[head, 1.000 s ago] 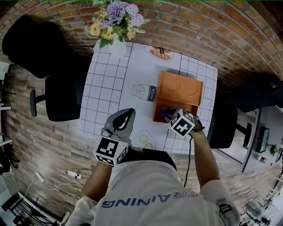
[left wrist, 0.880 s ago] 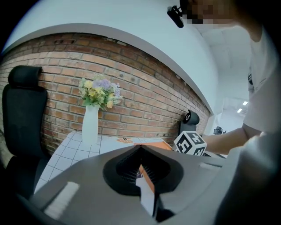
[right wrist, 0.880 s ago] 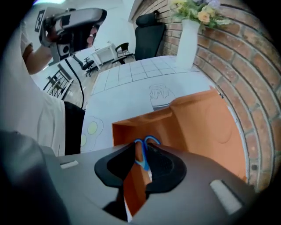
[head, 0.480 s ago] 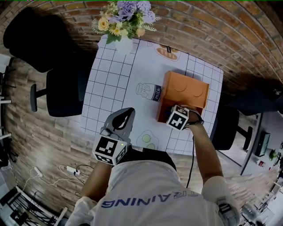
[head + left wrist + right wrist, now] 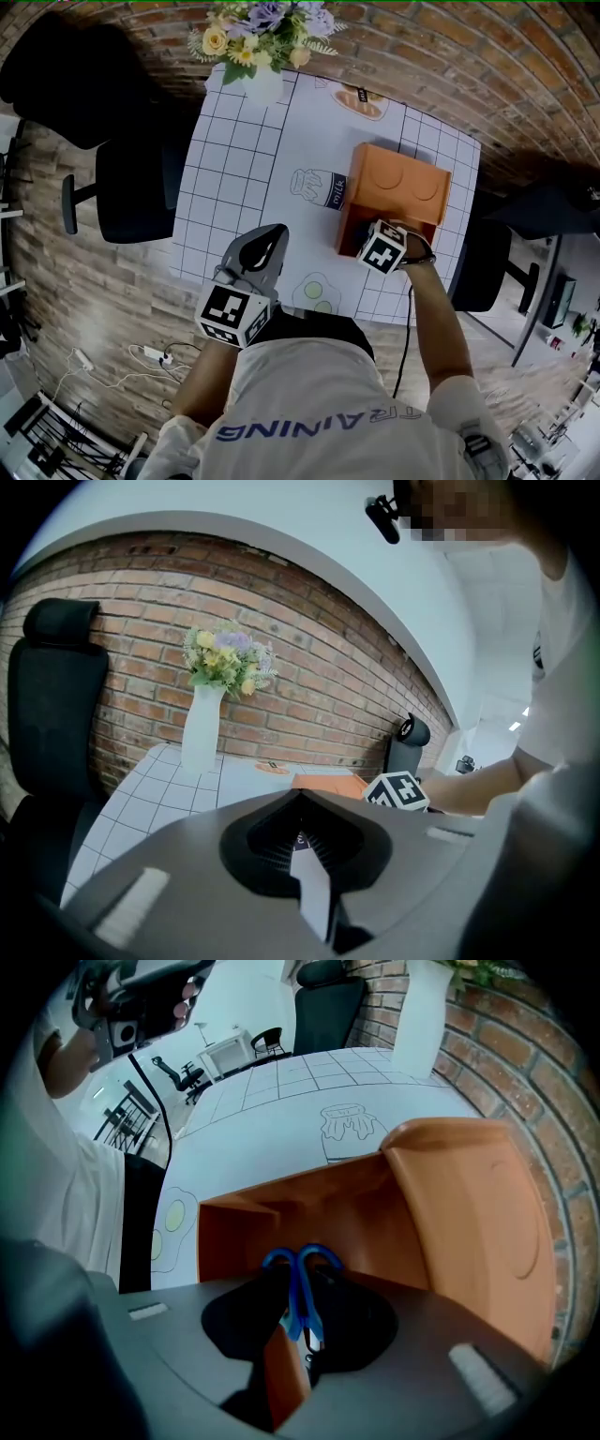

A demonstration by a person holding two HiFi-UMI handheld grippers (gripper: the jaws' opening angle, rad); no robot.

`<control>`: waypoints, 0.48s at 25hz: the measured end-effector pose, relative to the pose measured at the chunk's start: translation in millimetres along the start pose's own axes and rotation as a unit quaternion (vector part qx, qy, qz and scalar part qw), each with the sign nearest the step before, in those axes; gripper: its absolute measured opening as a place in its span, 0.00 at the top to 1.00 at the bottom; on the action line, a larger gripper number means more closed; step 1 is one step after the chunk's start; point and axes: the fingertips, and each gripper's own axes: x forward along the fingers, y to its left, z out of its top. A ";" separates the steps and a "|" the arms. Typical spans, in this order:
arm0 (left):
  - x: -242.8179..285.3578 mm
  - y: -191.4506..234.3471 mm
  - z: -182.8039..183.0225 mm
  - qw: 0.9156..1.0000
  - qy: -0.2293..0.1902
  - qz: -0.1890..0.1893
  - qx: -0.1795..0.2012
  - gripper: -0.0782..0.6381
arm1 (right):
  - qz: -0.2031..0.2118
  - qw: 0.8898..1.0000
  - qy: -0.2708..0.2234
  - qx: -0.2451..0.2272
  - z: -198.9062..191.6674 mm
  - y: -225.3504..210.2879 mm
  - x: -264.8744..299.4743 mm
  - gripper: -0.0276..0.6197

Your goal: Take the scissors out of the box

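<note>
Right gripper [image 5: 380, 251] points straight down into the orange plastic box [image 5: 403, 187], its marker cube at rim height just inside the near wall. Its jaws have just been closing. The blue-handled scissors [image 5: 300, 1283] lie on the box floor between them, and the pads are clamped on the shanks below the handle loops. Box walls are close on the near and left sides of the jaws, and the lid leans open on the far side.

Left gripper [image 5: 274, 234] has its jaws together with nothing in them. It hovers over the near edge of the white grid-patterned table [image 5: 234, 159], well apart from the box.

The box sits near the table's right edge. The gridded surface to its left is open as far as the white vase of flowers [image 5: 262, 84] at the far edge. A black office chair [image 5: 131, 187] stands beside the left edge, and another [image 5: 478, 272] beside the right.
</note>
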 end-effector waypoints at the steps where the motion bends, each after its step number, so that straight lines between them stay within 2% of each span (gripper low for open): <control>1: 0.8 0.2 -1.3 1.000 0.001 -0.001 -0.001 0.89 | 0.000 1.000 -0.002 0.002 0.1 0.0 0.2 0.80; 8: 2.1 -2.4 -2.9 1.000 0.004 -0.009 -0.003 0.89 | -0.008 1.000 0.002 -0.003 -0.6 -0.2 -0.5 0.81; 12: -0.5 1.3 -0.8 1.000 0.001 -0.007 -0.008 0.89 | -0.027 1.000 0.000 -0.012 -1.4 0.5 -4.0 0.81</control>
